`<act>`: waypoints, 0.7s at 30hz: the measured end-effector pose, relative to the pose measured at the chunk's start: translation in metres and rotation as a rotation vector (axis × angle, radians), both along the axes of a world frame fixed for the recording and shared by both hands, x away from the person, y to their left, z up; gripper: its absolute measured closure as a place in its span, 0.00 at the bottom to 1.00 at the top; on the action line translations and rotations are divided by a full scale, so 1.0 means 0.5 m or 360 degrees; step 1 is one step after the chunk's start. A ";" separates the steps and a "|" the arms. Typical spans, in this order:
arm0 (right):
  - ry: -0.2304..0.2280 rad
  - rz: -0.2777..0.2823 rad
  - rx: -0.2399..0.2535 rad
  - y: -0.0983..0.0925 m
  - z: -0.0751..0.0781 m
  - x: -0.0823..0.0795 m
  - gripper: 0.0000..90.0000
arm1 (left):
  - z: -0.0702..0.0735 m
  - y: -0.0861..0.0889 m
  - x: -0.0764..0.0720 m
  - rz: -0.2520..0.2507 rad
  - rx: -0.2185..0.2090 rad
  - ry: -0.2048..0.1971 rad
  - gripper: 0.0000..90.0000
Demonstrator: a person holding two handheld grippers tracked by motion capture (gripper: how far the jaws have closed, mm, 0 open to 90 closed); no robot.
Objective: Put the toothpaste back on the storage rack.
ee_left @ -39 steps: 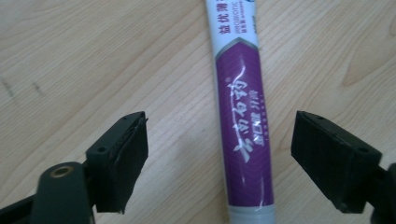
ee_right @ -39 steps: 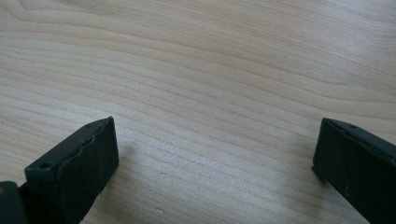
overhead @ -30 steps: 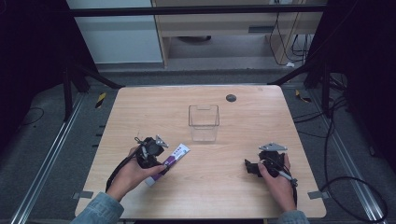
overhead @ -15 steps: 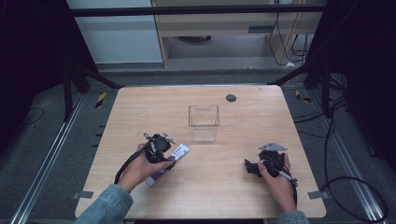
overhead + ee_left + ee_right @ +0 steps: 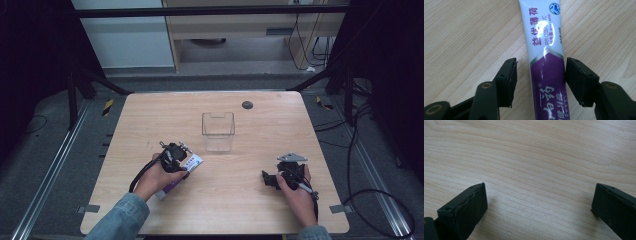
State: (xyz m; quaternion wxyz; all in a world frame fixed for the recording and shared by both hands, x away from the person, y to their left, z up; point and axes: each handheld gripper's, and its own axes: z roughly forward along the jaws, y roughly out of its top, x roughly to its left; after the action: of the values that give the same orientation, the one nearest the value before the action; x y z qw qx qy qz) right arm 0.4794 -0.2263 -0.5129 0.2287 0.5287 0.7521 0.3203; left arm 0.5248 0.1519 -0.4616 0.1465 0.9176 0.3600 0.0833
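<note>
Tube (image 5: 547,57), white/purple, lies flat on wooden surface (image 5: 150,115), front-left area, just left-front of clear box (image 5: 218,131). Left gripper (image 5: 540,80) low over it: jaws open, straddling purple part; right jaw touching or nearly so, left jaw w/ gap. Not clamped. Right gripper (image 5: 539,202) at front-right, well apart from tube: jaws wide open, nothing betw. them, bare wood below.

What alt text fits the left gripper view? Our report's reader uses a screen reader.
A purple and white toothpaste tube lies flat on a pale wooden table, between the two open black jaws of the left gripper. A gap shows beside the left jaw; the right jaw sits at the tube's edge.
</note>
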 end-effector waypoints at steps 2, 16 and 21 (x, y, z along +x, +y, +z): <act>0.0000 0.0000 0.0000 0.000 0.000 0.000 0.00 | -0.002 0.000 0.000 0.0007 -0.0005 0.0007 0.50; -0.0002 0.0003 -0.0002 0.000 0.000 0.000 0.00 | -0.012 -0.006 0.005 0.0014 -0.0028 0.0046 0.59; 0.0000 0.0000 0.0000 0.000 0.000 0.000 0.00 | -0.012 -0.006 0.005 0.0023 -0.0033 0.0041 0.61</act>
State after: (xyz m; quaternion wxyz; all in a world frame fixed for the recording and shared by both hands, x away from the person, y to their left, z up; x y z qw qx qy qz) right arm 0.4794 -0.2263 -0.5129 0.2286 0.5288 0.7520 0.3204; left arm 0.5272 0.1489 -0.4677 0.1507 0.9144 0.3695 0.0689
